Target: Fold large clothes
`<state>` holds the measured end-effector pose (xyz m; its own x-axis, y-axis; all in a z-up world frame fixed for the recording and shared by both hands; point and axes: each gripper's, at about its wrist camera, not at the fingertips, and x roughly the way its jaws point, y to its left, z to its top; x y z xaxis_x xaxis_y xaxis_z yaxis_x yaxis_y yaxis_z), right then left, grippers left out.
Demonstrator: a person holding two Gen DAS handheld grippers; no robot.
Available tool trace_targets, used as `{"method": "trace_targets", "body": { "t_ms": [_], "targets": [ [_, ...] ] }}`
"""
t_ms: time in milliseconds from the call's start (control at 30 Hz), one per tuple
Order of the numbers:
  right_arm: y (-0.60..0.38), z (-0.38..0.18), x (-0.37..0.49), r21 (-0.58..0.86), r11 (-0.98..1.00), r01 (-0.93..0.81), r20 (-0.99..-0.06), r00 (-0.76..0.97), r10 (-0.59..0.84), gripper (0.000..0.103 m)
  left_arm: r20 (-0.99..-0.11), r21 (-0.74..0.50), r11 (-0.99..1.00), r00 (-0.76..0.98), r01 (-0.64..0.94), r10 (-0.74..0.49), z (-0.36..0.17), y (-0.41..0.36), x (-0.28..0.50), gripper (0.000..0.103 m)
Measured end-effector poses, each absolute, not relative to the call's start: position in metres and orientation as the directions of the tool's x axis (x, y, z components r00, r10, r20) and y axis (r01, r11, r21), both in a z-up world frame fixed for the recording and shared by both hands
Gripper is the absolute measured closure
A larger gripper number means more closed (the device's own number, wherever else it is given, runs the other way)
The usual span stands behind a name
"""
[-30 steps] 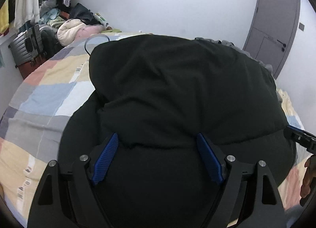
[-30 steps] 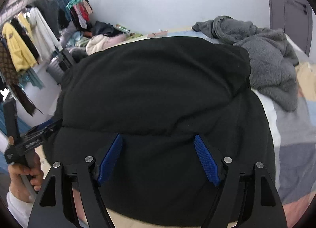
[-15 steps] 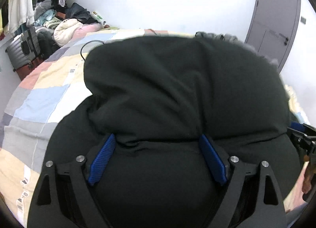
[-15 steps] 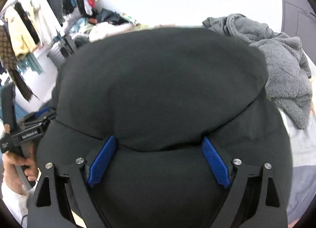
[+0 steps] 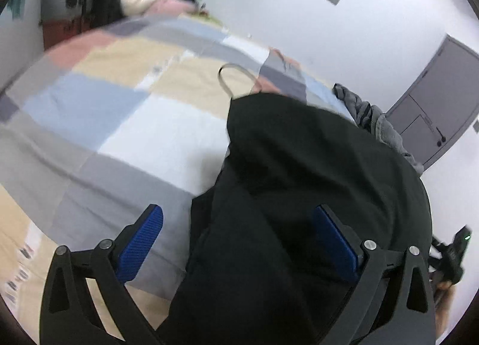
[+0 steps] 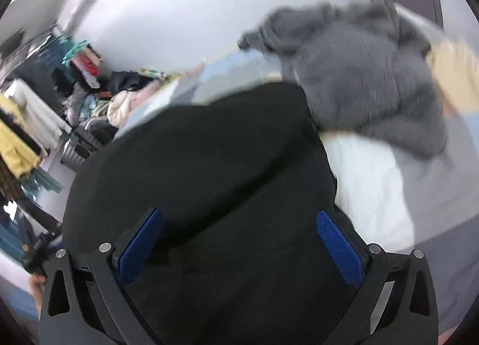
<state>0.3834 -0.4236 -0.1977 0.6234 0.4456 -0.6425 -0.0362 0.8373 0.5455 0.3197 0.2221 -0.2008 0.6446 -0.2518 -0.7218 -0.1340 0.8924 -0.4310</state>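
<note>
A large black garment (image 5: 314,183) lies folded on the patchwork bed cover (image 5: 125,123). My left gripper (image 5: 239,240) hovers over the garment's left edge. Its jaws are opening wide, with the left pad (image 5: 143,240) over bare cover and the right pad (image 5: 335,243) over black cloth, and neither presses. In the right wrist view the black garment (image 6: 203,171) fills the middle, and my right gripper (image 6: 239,244) hangs over it near its right edge. Its jaws are also opening, with cloth below them and nothing pinched.
A grey fleece garment (image 6: 365,87) lies heaped on the bed just beyond the black one. A thin dark loop (image 5: 233,78) rests on the cover. Hung clothes, a pile of clothes and a suitcase (image 6: 80,147) stand off the bed's far side. A grey door (image 5: 434,111) is in the wall.
Both grippers' jaws have spread wider and come off the black fold. The left view has swung left and rolled, the right view right, so the garment now sits off-centre in each.
</note>
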Motion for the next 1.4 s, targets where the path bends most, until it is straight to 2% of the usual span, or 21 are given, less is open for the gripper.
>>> {"method": "trace_targets", "body": {
  "t_ms": [67, 100, 167, 300, 400, 433, 467, 500, 533, 567, 633, 667, 733, 900, 1000, 1233, 1400],
  "targets": [
    [-0.430, -0.206, 0.386, 0.628, 0.778, -0.029, -0.608, 0.605, 0.513, 0.000, -0.718, -0.489, 0.864, 0.618, -0.121, -0.320, -0.210, 0.221, 0.324, 0.003],
    [-0.438, -0.215, 0.390, 0.727, 0.687, -0.018, -0.547, 0.590, 0.594, 0.000, -0.716, -0.498, 0.860, 0.612, -0.113, -0.335, -0.212, 0.219, 0.326, 0.003],
    [-0.447, -0.224, 0.393, 0.782, 0.623, 0.018, -0.516, 0.578, 0.632, 0.000, -0.718, -0.495, 0.864, 0.604, -0.093, -0.346, -0.213, 0.211, 0.325, 0.005],
    [-0.425, -0.212, 0.392, 0.692, 0.715, -0.098, -0.564, 0.544, 0.621, 0.000, -0.708, -0.502, 0.863, 0.599, -0.052, -0.375, -0.211, 0.207, 0.327, 0.014],
    [-0.400, -0.201, 0.388, 0.651, 0.741, -0.167, -0.575, 0.530, 0.624, 0.000, -0.695, -0.511, 0.859, 0.604, -0.033, -0.391, -0.209, 0.203, 0.324, 0.027],
    [-0.393, -0.198, 0.389, 0.629, 0.756, -0.182, -0.586, 0.528, 0.614, 0.004, -0.692, -0.512, 0.858, 0.606, -0.031, -0.392, -0.208, 0.202, 0.323, 0.037],
    [-0.384, -0.194, 0.387, 0.585, 0.786, -0.201, -0.610, 0.530, 0.589, 0.015, -0.691, -0.504, 0.863, 0.612, -0.027, -0.384, -0.207, 0.200, 0.321, 0.051],
    [-0.377, -0.189, 0.384, 0.542, 0.812, -0.216, -0.628, 0.538, 0.562, 0.023, -0.694, -0.481, 0.876, 0.621, -0.025, -0.364, -0.204, 0.197, 0.319, 0.058],
    [-0.373, -0.185, 0.382, 0.519, 0.825, -0.224, -0.632, 0.549, 0.547, 0.039, -0.696, -0.457, 0.889, 0.632, -0.024, -0.341, -0.199, 0.194, 0.319, 0.072],
    [-0.370, -0.177, 0.378, 0.486, 0.844, -0.229, -0.630, 0.577, 0.520, 0.065, -0.692, -0.438, 0.899, 0.647, -0.023, -0.321, -0.193, 0.193, 0.317, 0.084],
    [-0.369, -0.163, 0.371, 0.451, 0.865, -0.219, -0.620, 0.621, 0.481, 0.088, -0.668, -0.396, 0.918, 0.691, -0.015, -0.277, -0.174, 0.191, 0.310, 0.094],
    [-0.368, -0.153, 0.367, 0.418, 0.883, -0.215, -0.614, 0.649, 0.449, 0.093, -0.654, -0.385, 0.923, 0.710, -0.013, -0.263, -0.166, 0.189, 0.308, 0.096],
    [-0.364, -0.137, 0.364, 0.346, 0.913, -0.217, -0.602, 0.694, 0.394, 0.096, -0.621, -0.372, 0.928, 0.745, -0.005, -0.245, -0.148, 0.187, 0.303, 0.097],
    [-0.370, -0.101, 0.359, 0.291, 0.940, -0.176, -0.505, 0.807, 0.307, 0.098, -0.561, -0.313, 0.950, 0.806, 0.003, -0.187, -0.105, 0.179, 0.312, 0.097],
    [-0.368, -0.095, 0.370, 0.228, 0.964, -0.133, -0.488, 0.842, 0.232, 0.099, -0.553, -0.293, 0.956, 0.817, -0.010, -0.161, -0.096, 0.177, 0.321, 0.097],
    [-0.350, -0.132, 0.420, 0.063, 0.998, -0.025, -0.606, 0.794, 0.058, 0.100, -0.648, -0.151, 0.986, 0.761, -0.067, -0.047, -0.133, 0.167, 0.365, 0.097],
    [-0.333, -0.175, 0.447, -0.042, 0.999, 0.016, -0.699, 0.714, -0.040, 0.100, -0.725, 0.035, 0.995, 0.683, -0.088, 0.086, -0.172, 0.152, 0.384, 0.097]
  ]
}}
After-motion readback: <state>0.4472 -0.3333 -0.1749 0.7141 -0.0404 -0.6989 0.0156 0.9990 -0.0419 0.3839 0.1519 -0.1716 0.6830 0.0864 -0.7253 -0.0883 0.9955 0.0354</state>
